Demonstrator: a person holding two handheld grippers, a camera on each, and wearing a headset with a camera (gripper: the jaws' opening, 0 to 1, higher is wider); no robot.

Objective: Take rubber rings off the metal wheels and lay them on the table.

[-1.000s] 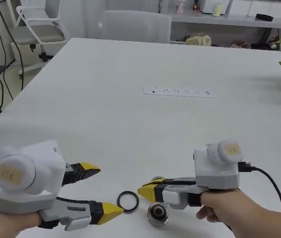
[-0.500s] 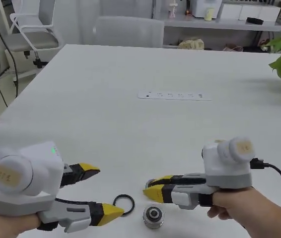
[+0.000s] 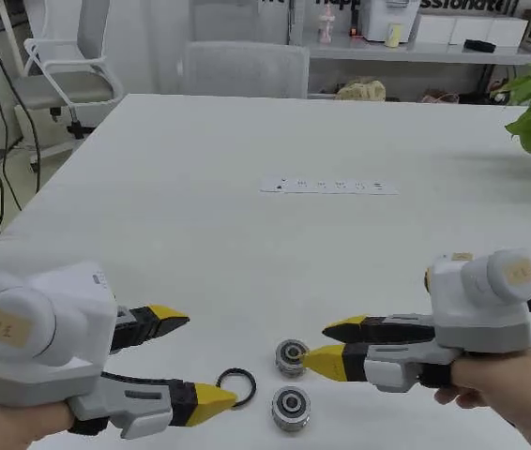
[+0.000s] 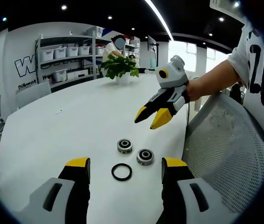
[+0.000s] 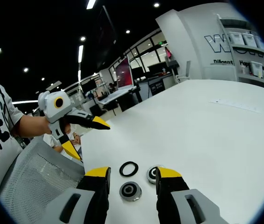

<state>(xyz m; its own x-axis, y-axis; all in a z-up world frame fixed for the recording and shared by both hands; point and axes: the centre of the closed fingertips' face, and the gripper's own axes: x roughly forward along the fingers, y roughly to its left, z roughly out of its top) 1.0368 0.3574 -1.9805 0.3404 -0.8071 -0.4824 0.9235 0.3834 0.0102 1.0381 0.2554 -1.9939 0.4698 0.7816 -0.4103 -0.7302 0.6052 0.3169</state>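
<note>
While left claw (image 3: 200,358) gapes wide | rubber ring (image 3: 235,382) just ahead | right claw (image 3: 326,345) part-open beside wheels (image 3: 292,353)

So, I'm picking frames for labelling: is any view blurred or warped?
Head view: sharp, evenly lit, rubber ring and metal wheels crisp. Left gripper view: fisheye bends the table edge, parts clear. Right gripper view: same bending, bright ceiling lights, no smear.

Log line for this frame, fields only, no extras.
left tool open, empty | right tool open, empty | rubber ring lying on table | far wheel ahead of right tool | near wheel beside ring
</note>
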